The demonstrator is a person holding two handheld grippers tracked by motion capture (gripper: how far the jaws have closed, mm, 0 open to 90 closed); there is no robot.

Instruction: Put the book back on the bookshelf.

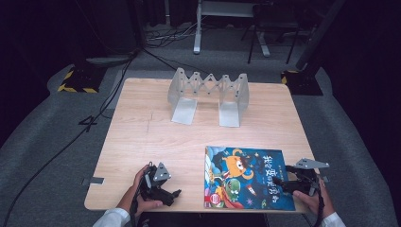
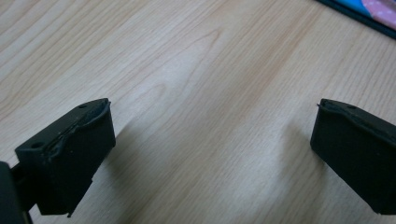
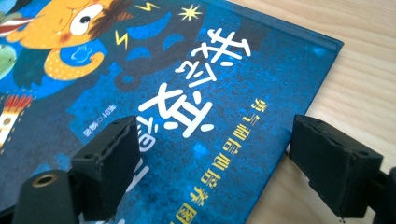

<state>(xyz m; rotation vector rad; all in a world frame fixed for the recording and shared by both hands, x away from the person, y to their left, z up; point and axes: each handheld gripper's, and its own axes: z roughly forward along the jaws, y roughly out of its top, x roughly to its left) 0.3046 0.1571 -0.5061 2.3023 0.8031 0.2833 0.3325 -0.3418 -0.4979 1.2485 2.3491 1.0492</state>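
Right gripper [image 1: 283,183] sits jaws open astride the right edge of the book [image 1: 246,177] at lower right of the high view (left gripper [image 1: 172,195] open over bare table [image 1: 142,137], lower left): slide one jaw under the cover, then pinch.

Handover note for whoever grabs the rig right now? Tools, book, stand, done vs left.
Left tool: open, holding nothing, low over bare table near the front edge, left of the book.
Right tool: open, jaws straddling the book's right edge, one over the cover and one over the table; not closed on it.
Book: lying flat, cover up, at the front right of the table.
Bookstand: grey folding rack at the back centre, holding nothing.
Done: nothing moved so far, judging by the layout.
Left: probably grip the book, lift it and stand it in the rack.
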